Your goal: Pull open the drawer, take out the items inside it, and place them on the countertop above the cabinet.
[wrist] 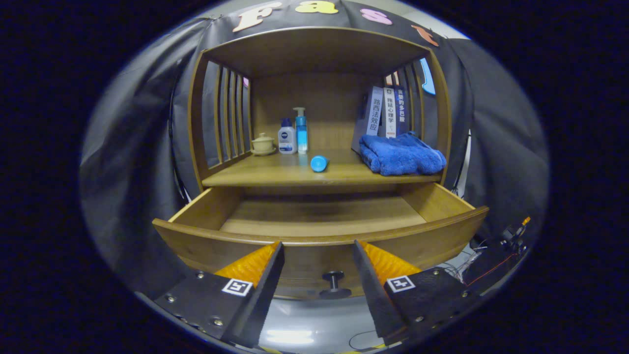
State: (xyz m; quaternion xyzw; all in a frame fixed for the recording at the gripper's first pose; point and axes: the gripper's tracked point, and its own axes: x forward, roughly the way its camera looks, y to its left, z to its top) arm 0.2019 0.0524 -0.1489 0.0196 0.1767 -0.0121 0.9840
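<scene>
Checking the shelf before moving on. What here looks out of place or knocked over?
The blue bottle lies on its side on the countertop, unlike the upright bottles behind. The drawer hangs open; the gripper is open before its knob.

One open drawer (319, 231) with one knob (334, 282); at 12 o'clock beyond it, three books (388, 113), two bottles (295, 132), one lidded cup (263, 144), one blue towel (400, 155), one blue cylinder (319, 163).
</scene>
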